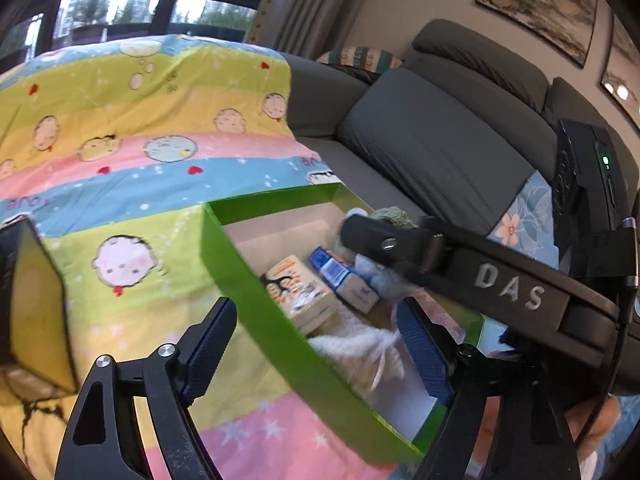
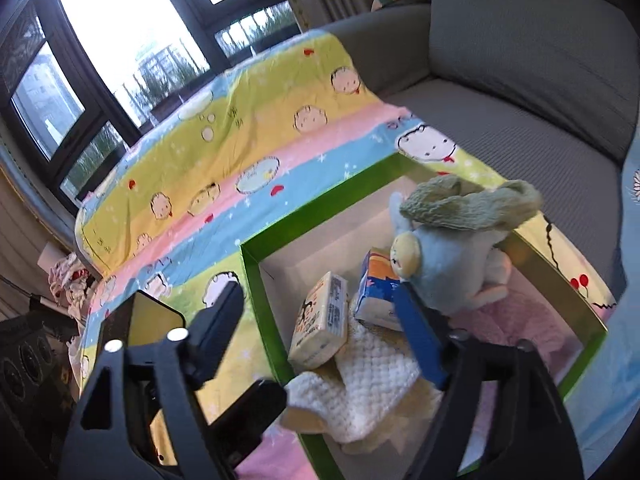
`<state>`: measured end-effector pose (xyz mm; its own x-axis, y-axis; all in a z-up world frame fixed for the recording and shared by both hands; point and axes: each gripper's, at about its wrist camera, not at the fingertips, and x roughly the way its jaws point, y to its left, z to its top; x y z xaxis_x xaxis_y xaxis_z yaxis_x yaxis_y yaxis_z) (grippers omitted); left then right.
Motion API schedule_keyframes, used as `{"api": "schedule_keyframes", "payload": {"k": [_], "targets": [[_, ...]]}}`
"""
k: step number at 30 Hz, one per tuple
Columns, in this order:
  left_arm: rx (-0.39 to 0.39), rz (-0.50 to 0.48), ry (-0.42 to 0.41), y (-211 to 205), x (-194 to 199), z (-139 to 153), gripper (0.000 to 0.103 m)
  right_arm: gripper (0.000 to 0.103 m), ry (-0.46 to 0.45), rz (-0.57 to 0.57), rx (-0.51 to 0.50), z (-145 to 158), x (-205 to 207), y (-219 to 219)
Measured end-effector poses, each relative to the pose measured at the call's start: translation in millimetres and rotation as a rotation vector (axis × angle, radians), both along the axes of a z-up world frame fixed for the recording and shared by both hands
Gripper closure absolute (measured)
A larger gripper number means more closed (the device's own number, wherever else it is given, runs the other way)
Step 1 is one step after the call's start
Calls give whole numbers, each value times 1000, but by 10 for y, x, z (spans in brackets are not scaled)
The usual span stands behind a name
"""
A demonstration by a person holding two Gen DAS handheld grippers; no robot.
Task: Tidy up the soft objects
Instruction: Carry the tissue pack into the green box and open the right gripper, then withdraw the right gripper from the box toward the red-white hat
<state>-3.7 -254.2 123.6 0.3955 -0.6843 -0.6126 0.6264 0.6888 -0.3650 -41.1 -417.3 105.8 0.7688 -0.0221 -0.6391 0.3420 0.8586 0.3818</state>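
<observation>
Meanwhile, we are holding the left gripper (image 1: 316,340) and right gripper (image 2: 320,328) spread wide, pinching nothing, over the green box (image 2: 252,280) where the blue plush toy (image 2: 444,264) is sitting at its far right.

In the left wrist view the right gripper's black body (image 1: 460,264) covers most of the blue plush toy (image 1: 376,270) in the green box (image 1: 256,280). The white knitted cloth (image 2: 372,384) is partly hidden behind a blue finger (image 2: 418,336), and print on the tissue packs (image 2: 322,320) is too blurred to read.
</observation>
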Motion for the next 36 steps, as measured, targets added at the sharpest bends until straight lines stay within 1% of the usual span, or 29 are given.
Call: {"api": "schedule_keyframes", "payload": {"k": [4,8,12,16,19,21,23,25,27,29,31,33,36], "targets": [[-16,49,24,304,-93,34,20,16,-15,-18,-44,60,-126,75],[-17,124,7,710,-231,60,20,11,-22,-29,-66,83,-232,193],[7,245,-1,1253,-343,36,20,9,-20,2,-113,113,-265,385],[51,364,-1,1921,-433,-30,20,7,-16,39,-179,143,-276,642],[73,491,30,2494,-461,-151,20,7,-5,89,-236,146,-250,900],[85,557,46,2786,-492,-239,20,7,-3,128,-274,148,-234,1080],[99,624,49,3083,-547,-330,20,6,-1,156,-309,156,-220,1247],[97,688,44,3346,-619,-427,20,6,-3,211,-334,149,-185,1446],[75,735,42,3541,-703,-512,20,6,7,273,-343,116,-132,1657],[49,761,56,3743,-737,-598,20,6,12,319,-354,80,-92,1889],[50,807,63,3876,-736,-638,20,6,15,366,-358,46,-82,2109],[49,854,65,3986,-752,-672,20,6,25,440,-356,4,-55,2335],[36,906,98,4165,-761,-737,20,6,41,538,-308,-31,-17,2652]]}}
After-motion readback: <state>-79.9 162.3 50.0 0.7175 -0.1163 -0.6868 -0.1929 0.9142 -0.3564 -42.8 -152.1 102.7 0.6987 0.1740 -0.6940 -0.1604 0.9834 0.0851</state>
